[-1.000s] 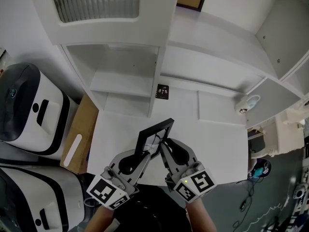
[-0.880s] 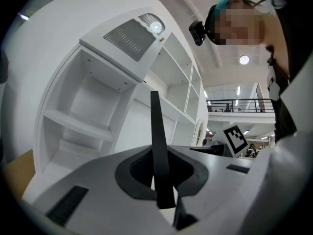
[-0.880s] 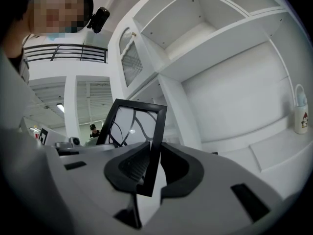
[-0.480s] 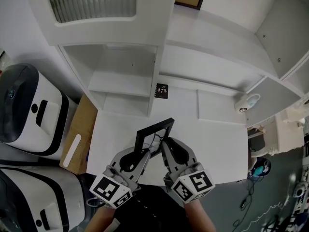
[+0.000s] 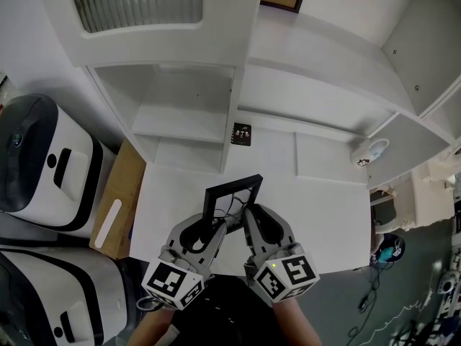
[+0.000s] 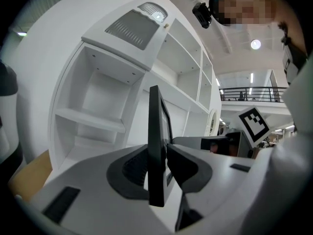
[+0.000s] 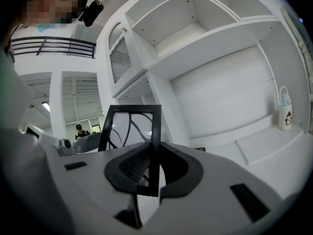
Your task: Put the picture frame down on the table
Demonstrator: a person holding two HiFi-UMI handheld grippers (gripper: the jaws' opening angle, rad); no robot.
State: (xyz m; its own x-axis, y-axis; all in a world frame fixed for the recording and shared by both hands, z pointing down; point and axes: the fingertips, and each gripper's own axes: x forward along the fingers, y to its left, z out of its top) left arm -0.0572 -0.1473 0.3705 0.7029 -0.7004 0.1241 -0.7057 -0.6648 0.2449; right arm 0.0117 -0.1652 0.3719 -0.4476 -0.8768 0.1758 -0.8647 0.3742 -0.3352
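Note:
A black picture frame (image 5: 232,195) is held upright above the white table (image 5: 317,207), near its front edge. My left gripper (image 5: 216,227) is shut on the frame's left side, which shows edge-on as a black bar (image 6: 156,146) between the jaws. My right gripper (image 5: 243,220) is shut on the frame's right side (image 7: 155,146). In the right gripper view the glass (image 7: 131,129) reflects curved lines. The frame's lower edge is hidden behind both grippers.
A small dark photo card (image 5: 241,134) stands at the back of the table by the white shelf unit (image 5: 184,114). A white bottle (image 5: 364,155) sits in the right shelf bay. White machines (image 5: 39,161) and a brown board (image 5: 119,200) stand to the left.
The frame has turned slightly, its top edge now closer to level, and both grippers have shifted a little with it. Both grips are unchanged.

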